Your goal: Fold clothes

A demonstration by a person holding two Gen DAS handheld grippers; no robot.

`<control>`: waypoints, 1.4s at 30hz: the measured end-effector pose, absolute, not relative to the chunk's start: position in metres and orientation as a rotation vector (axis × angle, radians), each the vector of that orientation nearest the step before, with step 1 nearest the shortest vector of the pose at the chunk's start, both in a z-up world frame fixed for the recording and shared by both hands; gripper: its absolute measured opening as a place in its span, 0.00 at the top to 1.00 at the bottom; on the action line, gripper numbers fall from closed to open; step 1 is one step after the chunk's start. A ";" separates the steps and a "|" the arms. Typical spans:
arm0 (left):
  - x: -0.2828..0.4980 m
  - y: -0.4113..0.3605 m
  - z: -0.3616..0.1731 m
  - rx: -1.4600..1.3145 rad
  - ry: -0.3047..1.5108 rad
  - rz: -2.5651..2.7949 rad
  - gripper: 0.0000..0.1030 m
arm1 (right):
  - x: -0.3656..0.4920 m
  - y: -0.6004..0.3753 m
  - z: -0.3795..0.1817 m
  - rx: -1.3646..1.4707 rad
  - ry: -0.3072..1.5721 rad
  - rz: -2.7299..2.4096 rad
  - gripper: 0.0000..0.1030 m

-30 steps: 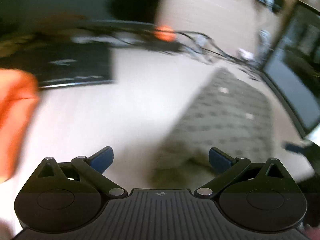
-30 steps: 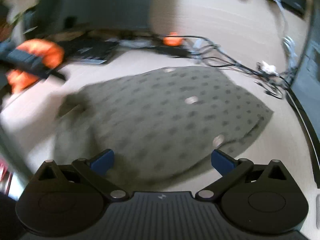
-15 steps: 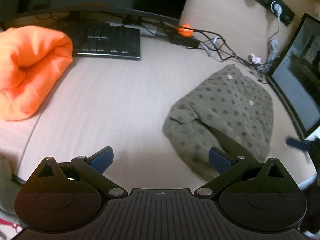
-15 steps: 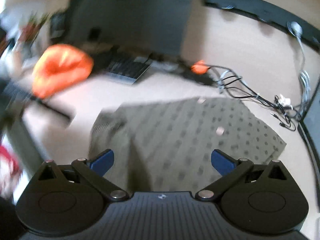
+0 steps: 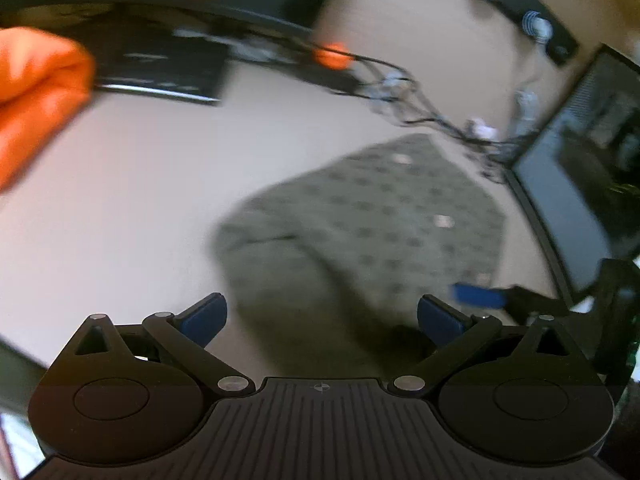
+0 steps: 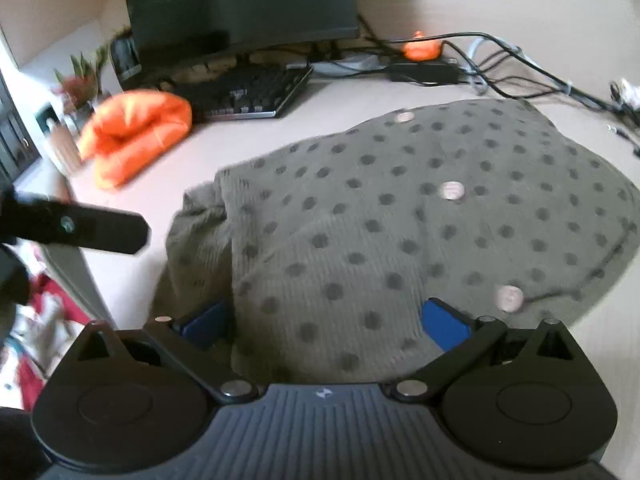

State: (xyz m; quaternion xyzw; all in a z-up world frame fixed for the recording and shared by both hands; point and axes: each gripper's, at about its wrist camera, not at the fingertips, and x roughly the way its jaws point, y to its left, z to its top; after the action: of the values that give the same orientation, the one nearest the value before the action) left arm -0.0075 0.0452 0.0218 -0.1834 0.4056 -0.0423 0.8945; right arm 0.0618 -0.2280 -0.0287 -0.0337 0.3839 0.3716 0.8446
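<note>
**Both tools closing on the cardigan, no grasp yet**

Since half a sec ago both tools have dropped nearer the cardigan (image 6: 400, 216): it fills far more of the right view, and the left view has swung and blurred w/ motion.

Cardigan lies on the table (image 5: 132, 184), partly folded: body spread w/ buttons up, a bunched sleeve or side at its left edge. Orange garment (image 6: 132, 132) sits well apart, by the keyboard (image 6: 248, 92).

Right tool (image 6: 326, 324): jaws wide apart, nothing held, hovering over the near hem; left pad seems just at the bunched part, contact unclear. Left tool (image 5: 322, 316): also wide open, empty, above the cardigan's near-left corner. It shows as a dark bar at left in the right view.

Step, prob.: reach before the next fold. Next move calls for each tool to go down on a near edge or corner, pinch the fabric, then lift and carry it over the body. Bunched left side likely wants tucking first, else the fold comes out lumpy.
</note>
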 end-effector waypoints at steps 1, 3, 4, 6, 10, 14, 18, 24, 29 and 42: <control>-0.004 0.038 0.025 -0.366 0.832 -0.109 0.00 | 0.067 -0.241 -0.022 -0.042 0.794 0.747 0.00; 0.007 0.022 0.032 -0.330 0.809 -0.146 0.00 | 0.089 -0.255 -0.014 -0.061 0.737 0.591 0.00; 0.016 0.015 0.032 -0.320 0.805 -0.151 0.00 | 0.100 -0.261 -0.011 -0.077 0.706 0.507 0.00; 0.036 0.000 0.030 -0.302 0.803 -0.152 0.00 | 0.128 -0.261 -0.011 -0.111 0.708 0.388 0.00; 0.080 -0.023 0.010 -0.261 0.864 -0.068 0.00 | 0.172 -0.244 -0.027 -0.110 0.772 0.372 0.00; 0.099 -0.035 -0.007 -0.232 0.935 -0.055 0.00 | 0.184 -0.240 -0.045 -0.071 0.823 0.362 0.00; 0.101 -0.038 -0.014 -0.215 0.955 -0.050 0.00 | 0.172 -0.246 -0.049 -0.082 0.769 0.391 0.00; 0.099 -0.036 -0.016 -0.224 0.952 -0.060 0.00 | 0.172 -0.245 -0.050 -0.084 0.741 0.393 0.00; 0.096 -0.026 -0.011 -0.248 0.962 -0.122 0.00 | 0.177 -0.250 -0.048 -0.106 0.758 0.428 0.00; -0.010 0.044 0.012 -0.413 0.905 0.133 0.00 | 0.052 -0.223 -0.009 -0.372 0.595 0.789 0.00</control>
State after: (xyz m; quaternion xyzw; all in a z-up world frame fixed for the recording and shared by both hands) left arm -0.0100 0.0441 0.0125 -0.1981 0.4339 0.0637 0.8766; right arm 0.0518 -0.2235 -0.0088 -0.1773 0.2836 0.3765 0.8639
